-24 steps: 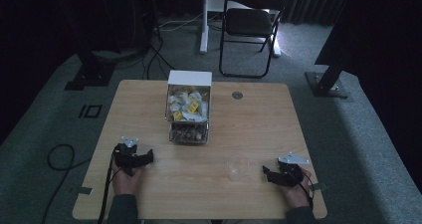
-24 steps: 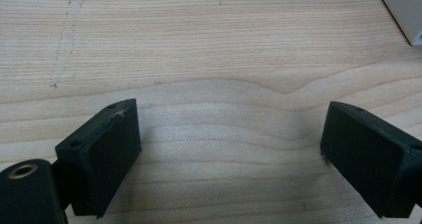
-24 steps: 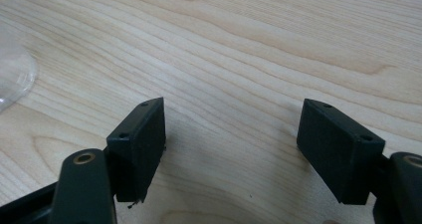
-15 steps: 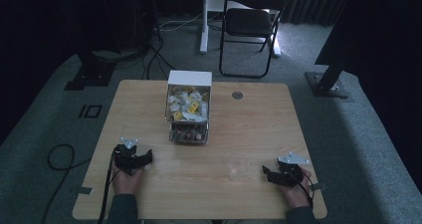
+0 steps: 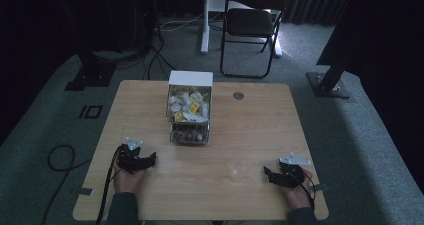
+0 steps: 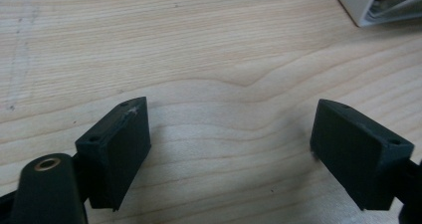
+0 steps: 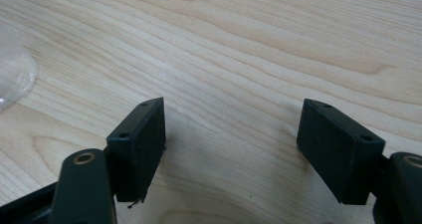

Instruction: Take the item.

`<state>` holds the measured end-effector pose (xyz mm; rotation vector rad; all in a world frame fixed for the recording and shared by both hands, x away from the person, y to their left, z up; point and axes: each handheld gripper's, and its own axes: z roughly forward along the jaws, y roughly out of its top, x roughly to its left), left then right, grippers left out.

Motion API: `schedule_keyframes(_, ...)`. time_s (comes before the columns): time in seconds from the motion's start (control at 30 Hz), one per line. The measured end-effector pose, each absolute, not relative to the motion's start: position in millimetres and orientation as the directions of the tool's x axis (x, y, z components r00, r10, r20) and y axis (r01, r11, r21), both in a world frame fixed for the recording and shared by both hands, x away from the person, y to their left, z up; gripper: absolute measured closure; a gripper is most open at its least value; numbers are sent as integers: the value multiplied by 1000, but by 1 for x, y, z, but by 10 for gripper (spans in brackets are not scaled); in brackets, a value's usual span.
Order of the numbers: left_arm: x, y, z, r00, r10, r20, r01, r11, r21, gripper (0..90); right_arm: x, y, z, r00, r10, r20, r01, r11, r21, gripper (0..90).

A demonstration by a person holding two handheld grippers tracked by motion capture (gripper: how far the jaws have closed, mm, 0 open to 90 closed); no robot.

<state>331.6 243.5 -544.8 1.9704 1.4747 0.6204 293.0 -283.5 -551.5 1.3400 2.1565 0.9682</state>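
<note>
On the wooden worktop (image 5: 250, 130), near its front edge, the person's two hands rest with a pair of tongs in each. The left tongs (image 5: 145, 160) sit toward the front left corner, held by the left hand (image 5: 127, 177), with a cable trailing off the edge toward the floor. In the left gripper view the left tongs (image 6: 229, 144) stand wide apart with nothing but bare wood grain between the jaws, and a corner of the white box (image 6: 378, 5) shows at the upper right, well apart from them.

The right tongs (image 5: 272, 175) lie toward the front right corner in the right hand (image 5: 297, 192). In the right gripper view the right tongs (image 7: 231, 137) are likewise wide, holding nothing, low over the wood.

A clear plastic cup (image 5: 239, 167) stands on the worktop between the two hands, nearer the right tongs and just to their left; its faint rim (image 7: 15, 74) shows at the left edge of the right gripper view, apart from the jaws.

At the middle of the worktop's far half stands the white box (image 5: 190, 97), open and full of small white and yellow packets (image 5: 187, 107), with a small mesh basket (image 5: 190, 134) touching its near side. A round grommet (image 5: 238, 95) is set in the worktop to the box's right. A black folding chair (image 5: 250, 25) stands beyond on the grey carpet.
</note>
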Motion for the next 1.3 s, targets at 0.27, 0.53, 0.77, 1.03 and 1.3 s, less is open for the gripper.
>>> schedule_keyframes(0.27, 328, 239, -537, 308, 951, -22, 692, -208, 691, 299, 293, -284, -551, -447, 895, 8, 602, 294, 743, 270)
schedule_keyframes(0.53, 322, 236, -522, 320, 947, -40, 661, -193, 725, 314, 293, -284, -551, -446, 895, 8, 601, 293, 743, 269)
schedule_keyframes(0.77, 318, 230, -512, 339, 940, -40, 640, -199, 743, 325, 293, -284, -551, -446, 895, 8, 601, 293, 743, 270)
schedule_keyframes(1.03, 317, 223, -503, 364, 931, -31, 617, -216, 757, 334, 293, -284, -552, -446, 895, 8, 601, 293, 744, 269)
schedule_keyframes(1.3, 316, 213, -496, 391, 919, -43, 599, -219, 770, 337, 293, -284, -551, -446, 895, 8, 601, 293, 743, 269)
